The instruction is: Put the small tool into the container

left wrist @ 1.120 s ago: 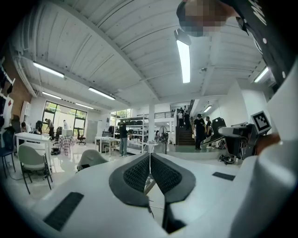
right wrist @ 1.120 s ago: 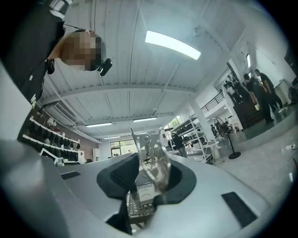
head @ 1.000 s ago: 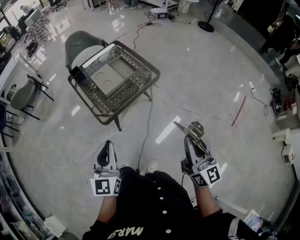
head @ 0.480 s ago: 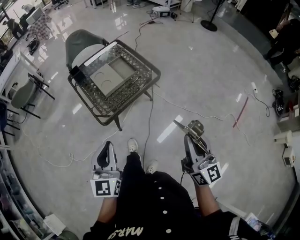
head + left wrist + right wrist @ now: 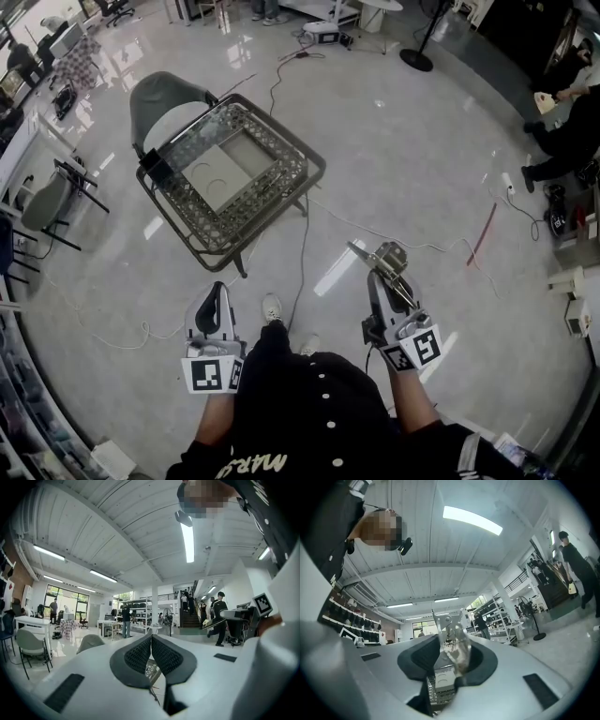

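Jaws of right gripper (image 5: pixel 380 274) were clenched on small tool (image 5: pixel 382 254), held over floor (image 5: pixel 403 159), well apart from lattice-walled container (image 5: pixel 267 197) ahead. Jaws of left gripper (image 5: pixel 216 292) were pressed together, nothing between them.

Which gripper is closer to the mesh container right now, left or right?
Left, by the head view. The left gripper is just below the near corner of the container; the right gripper, clamping the small tool, is farther off to its lower right.
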Available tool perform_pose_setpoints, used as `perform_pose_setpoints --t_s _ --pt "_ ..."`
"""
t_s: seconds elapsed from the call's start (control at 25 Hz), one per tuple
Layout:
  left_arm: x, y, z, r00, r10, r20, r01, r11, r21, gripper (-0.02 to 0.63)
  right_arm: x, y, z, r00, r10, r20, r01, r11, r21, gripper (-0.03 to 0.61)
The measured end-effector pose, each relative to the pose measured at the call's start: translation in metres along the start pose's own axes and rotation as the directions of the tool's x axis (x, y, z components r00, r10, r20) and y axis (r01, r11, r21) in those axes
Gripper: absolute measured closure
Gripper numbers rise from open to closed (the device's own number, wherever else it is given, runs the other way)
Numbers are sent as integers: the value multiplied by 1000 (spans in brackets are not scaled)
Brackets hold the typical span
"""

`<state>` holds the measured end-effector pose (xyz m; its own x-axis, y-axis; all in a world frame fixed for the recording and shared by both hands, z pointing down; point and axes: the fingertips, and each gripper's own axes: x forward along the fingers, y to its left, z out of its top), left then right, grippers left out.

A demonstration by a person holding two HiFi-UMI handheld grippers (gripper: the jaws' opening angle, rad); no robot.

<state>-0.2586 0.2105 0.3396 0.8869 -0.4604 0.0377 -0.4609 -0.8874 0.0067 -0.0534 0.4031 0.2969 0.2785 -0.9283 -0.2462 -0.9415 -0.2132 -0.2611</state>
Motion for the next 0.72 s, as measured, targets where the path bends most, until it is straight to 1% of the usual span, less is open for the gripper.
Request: perform_pose_setpoints --t_s 0.32,0.52,0.72 --pt "41 36 0 1000 -7 -5 7 1000 -7 583 50 -6 -5 1000 -10 2 10 1000 -13 460" --pt "69 55 -1 1000 -24 -7 24 1000 -9 583 74 -16 -17 999 -34 -22 33 999 -38 460" --pt "94 70 2 999 -42 1 42 999 -10 583 100 -19 -15 999 -42 -4 42 998 -46 460"
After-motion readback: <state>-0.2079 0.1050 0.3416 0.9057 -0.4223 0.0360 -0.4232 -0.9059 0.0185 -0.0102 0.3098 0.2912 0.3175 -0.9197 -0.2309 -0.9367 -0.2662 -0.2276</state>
